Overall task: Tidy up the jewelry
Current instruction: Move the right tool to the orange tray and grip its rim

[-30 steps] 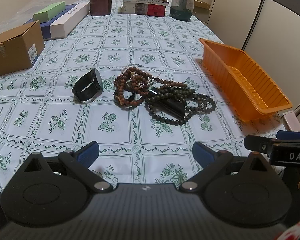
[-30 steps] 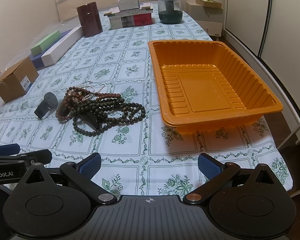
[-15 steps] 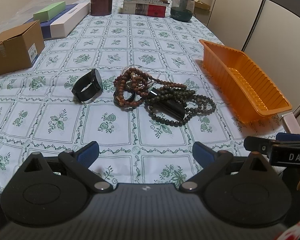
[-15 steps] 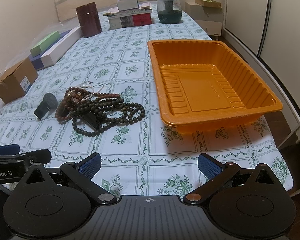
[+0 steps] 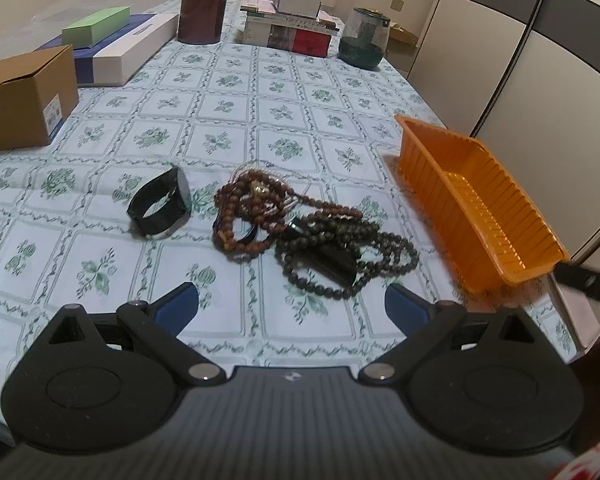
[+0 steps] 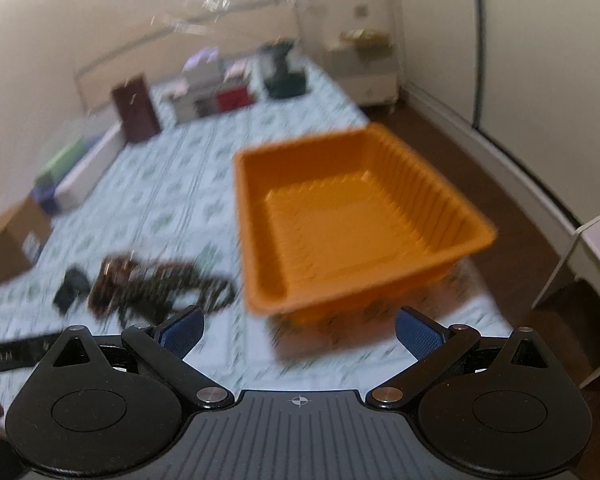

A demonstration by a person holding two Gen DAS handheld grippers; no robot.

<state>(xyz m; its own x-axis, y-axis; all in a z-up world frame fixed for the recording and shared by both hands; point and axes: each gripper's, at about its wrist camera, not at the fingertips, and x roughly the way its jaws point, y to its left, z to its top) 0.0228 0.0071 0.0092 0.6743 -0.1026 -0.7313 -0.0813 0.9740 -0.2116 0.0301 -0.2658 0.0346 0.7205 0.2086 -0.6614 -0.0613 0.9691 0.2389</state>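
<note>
From our left tool [image 5: 292, 304], spread wide, we see tangled beads [image 5: 312, 236] sharp on the tabletop [image 5: 228, 80], while our right tool [image 6: 299, 328], likewise spread, shows the orange tray [image 6: 476, 232] blurred but whole.

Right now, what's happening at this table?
A person holds two grippers above a tablecloth. Left gripper and right gripper are both open and empty. The tangled bead necklaces and a black bracelet lie on the cloth, beside the empty orange tray. Nothing is sorted yet. The right view is motion-blurred.
</note>
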